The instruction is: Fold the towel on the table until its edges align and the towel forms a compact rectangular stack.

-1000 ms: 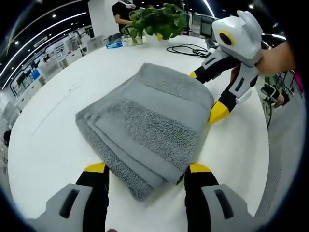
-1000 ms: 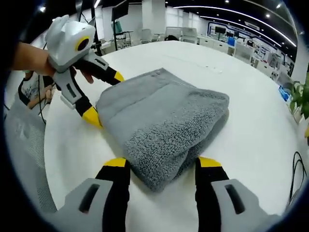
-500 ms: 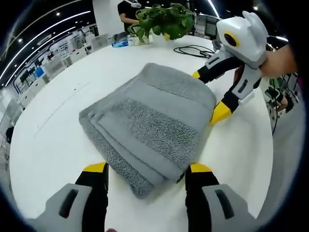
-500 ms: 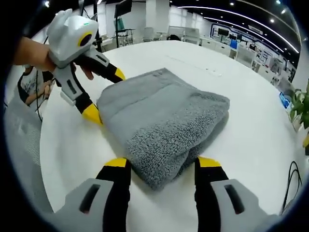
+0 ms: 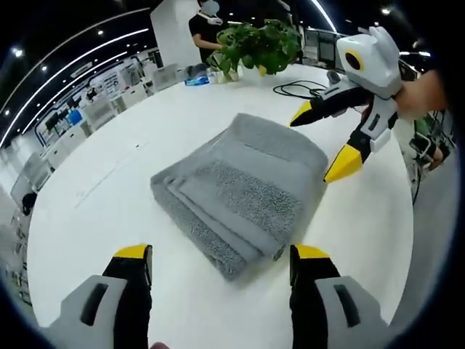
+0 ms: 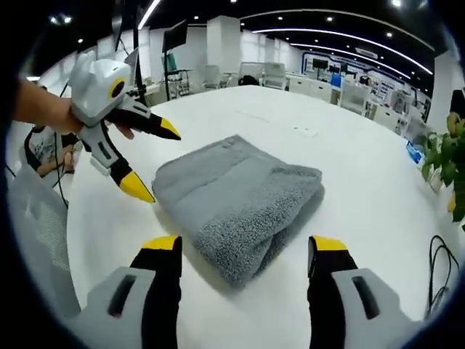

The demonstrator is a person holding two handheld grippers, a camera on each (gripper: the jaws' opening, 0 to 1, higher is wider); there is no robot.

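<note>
Towel (image 5: 243, 189) lay folded into a compact grey rectangle on the white bench (image 5: 94, 196), free of both tools. The left hand-held gripper (image 5: 221, 265) hung just short of its near corner with jaws spread apart and empty; the right hand-held gripper (image 6: 247, 254) was likewise wide apart, close to the towel's thick folded edge. The left gripper view alone showed a potted plant (image 5: 258, 43) and a black cable (image 5: 301, 87) beyond the towel.

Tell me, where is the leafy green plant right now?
In the left gripper view the leafy green plant stands at the far edge of the white round table, beyond the folded grey towel and beside a black cable.
</note>
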